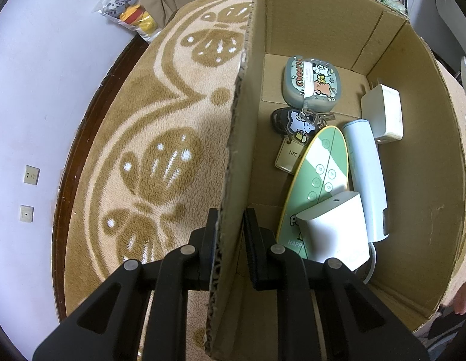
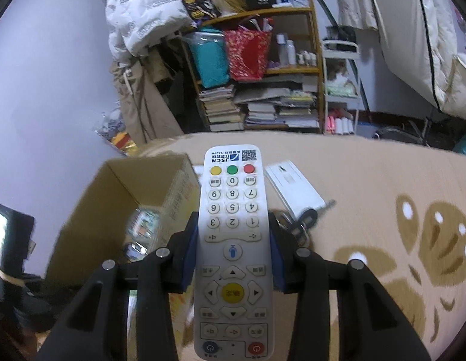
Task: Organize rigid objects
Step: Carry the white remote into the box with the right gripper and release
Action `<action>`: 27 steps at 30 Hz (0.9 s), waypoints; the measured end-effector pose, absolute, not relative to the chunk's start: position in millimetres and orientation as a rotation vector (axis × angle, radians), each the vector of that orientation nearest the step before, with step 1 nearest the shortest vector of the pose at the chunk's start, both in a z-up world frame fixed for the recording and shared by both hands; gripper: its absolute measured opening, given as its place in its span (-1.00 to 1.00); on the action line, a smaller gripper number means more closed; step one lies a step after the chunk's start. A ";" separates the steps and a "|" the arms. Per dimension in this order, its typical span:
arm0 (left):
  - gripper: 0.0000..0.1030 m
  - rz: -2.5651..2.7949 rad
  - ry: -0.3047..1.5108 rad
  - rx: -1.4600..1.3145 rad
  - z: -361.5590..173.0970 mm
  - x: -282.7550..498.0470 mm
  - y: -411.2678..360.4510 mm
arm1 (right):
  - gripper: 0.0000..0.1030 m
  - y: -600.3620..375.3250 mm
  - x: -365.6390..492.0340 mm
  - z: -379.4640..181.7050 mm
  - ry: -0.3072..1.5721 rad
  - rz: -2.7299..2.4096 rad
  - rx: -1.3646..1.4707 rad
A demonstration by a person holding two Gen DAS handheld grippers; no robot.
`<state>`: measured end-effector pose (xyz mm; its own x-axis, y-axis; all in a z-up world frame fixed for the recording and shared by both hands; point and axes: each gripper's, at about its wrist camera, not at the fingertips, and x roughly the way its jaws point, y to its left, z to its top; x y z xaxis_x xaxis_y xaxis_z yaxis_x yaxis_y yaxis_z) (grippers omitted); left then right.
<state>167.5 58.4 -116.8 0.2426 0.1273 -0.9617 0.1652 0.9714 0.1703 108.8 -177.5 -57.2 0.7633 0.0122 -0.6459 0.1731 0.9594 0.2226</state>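
My left gripper (image 1: 230,219) is shut on the left wall of the cardboard box (image 1: 242,138), one finger outside, one inside. Inside the box lie a cartoon-printed case (image 1: 311,85), a keychain bundle (image 1: 296,123), a green surfboard-shaped speaker (image 1: 317,174), a pale blue tube-shaped device (image 1: 367,174) and two white adapters (image 1: 383,114) (image 1: 335,231). My right gripper (image 2: 233,225) is shut on a white remote control (image 2: 233,240), held above the blanket beside the box (image 2: 118,210). A white flat device (image 2: 293,189) and keys (image 2: 305,219) lie on the blanket behind the remote.
The box stands on a tan patterned blanket (image 1: 160,156) (image 2: 398,240). Beyond it, a cluttered bookshelf (image 2: 257,90), hanging coats (image 2: 142,15) and a bag of plush toys (image 1: 127,9) by the wall. A hand shows at the box's right edge (image 1: 463,297).
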 end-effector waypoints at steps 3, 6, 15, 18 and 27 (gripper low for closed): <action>-0.69 -0.027 1.330 0.256 -117.0 167.5 58.4 | -0.14 -166.3 115.3 -44.2 0.679 -0.057 0.257; -0.68 -0.027 1.330 0.256 -116.9 167.5 58.3 | -0.14 -156.8 117.5 -35.8 0.670 -0.026 0.254; -0.68 -0.027 1.332 0.252 -117.8 167.8 59.6 | -0.14 -125.8 120.8 -27.5 0.675 0.067 0.222; -0.68 -0.028 1.331 0.254 -117.8 167.7 59.4 | -0.14 -119.5 124.3 -28.6 0.686 0.086 0.219; -0.68 -0.028 1.330 0.259 -118.5 167.1 59.1 | -0.14 -104.0 133.7 -41.6 0.720 0.125 0.199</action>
